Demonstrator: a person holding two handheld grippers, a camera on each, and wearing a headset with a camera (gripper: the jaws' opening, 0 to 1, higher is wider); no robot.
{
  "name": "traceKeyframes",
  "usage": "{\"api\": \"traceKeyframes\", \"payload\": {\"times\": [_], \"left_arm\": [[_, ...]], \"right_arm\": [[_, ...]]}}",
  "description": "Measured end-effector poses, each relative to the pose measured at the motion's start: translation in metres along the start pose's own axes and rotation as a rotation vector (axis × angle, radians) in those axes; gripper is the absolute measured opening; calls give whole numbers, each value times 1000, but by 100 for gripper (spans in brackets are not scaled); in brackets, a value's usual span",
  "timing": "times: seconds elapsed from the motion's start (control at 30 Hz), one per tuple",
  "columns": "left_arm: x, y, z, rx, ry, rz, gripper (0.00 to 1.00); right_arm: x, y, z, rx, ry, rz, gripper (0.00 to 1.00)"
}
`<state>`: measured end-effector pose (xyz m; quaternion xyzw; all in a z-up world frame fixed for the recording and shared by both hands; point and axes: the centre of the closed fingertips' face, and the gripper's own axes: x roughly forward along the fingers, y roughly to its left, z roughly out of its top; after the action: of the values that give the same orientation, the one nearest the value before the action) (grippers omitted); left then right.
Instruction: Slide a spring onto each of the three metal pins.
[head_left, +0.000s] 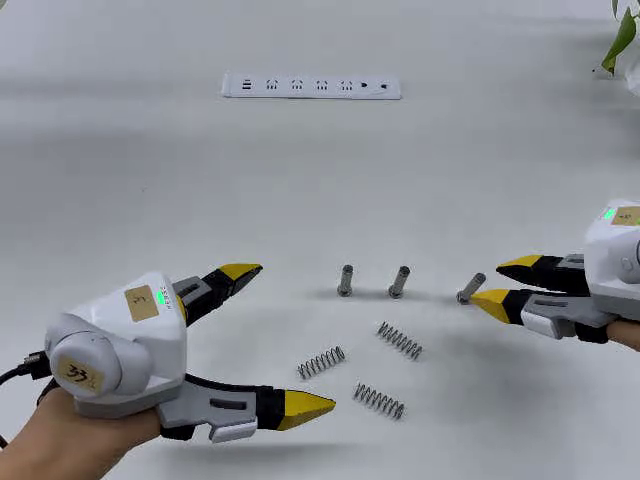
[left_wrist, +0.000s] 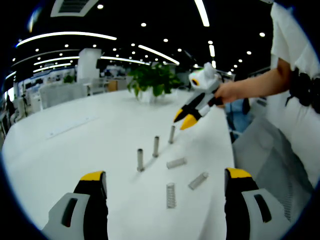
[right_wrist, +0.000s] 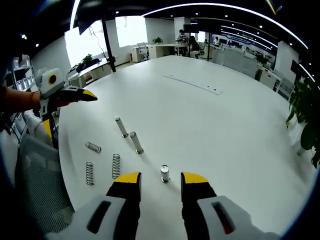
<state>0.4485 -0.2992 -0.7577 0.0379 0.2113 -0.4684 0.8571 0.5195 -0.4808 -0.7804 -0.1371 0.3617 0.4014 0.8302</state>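
Three pins (head_left: 399, 282) stand upright in a row on the table (head_left: 150, 180), all of them bare, and your right gripper (head_left: 495, 283) is the nearer one to them. Its jaws are released and parted. In the right gripper view the end pin (right_wrist: 165, 173) stands in the gap right at the tips, at lower centre of the frame, with its long axis straight up from the table. In the head view that pin sits just beside the lower yellow tip, right of centre. I cannot tell whether either jaw touches it.

Your left gripper (head_left: 292, 335), at lower left of the head view, is released too, with its jaws spread wide. Three springs (head_left: 399, 340) lie flat just ahead of it, below the row of pins and apart from one another. The near spring (left_wrist: 170, 195) rests between the jaws' lines in the left gripper view, its long axis running away from you along the gripper. You would likely need to turn your wrist to take it across the coils.

The pins are short grey metal cylinders, each with a slightly wider cap on top. The springs are small, open-wound grey coils. As I judge it, no spring is on a pin yet.
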Motion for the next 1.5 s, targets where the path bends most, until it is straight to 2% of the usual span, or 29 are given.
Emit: {"api": "traceKeyframes", "payload": {"times": [0.23, 0.67, 1.0, 1.3, 1.5], "left_arm": [[-1, -4, 1, 7, 1, -5, 100], [-4, -10, 3, 22, 14, 1, 100], [-6, -15, 2, 40, 33, 13, 100], [-5, -10, -5, 65, 78, 28, 98], [-2, -7, -15, 79, 136, 34, 92]], "right_arm": [[-12, 3, -2, -9, -21, 33, 44], [-30, 17, -6, -80, -71, 107, 66], [-45, 25, -19, -117, -102, 169, 78], [-55, 25, -32, -145, -162, 218, 89], [-59, 28, -37, -143, -182, 238, 92]]}}
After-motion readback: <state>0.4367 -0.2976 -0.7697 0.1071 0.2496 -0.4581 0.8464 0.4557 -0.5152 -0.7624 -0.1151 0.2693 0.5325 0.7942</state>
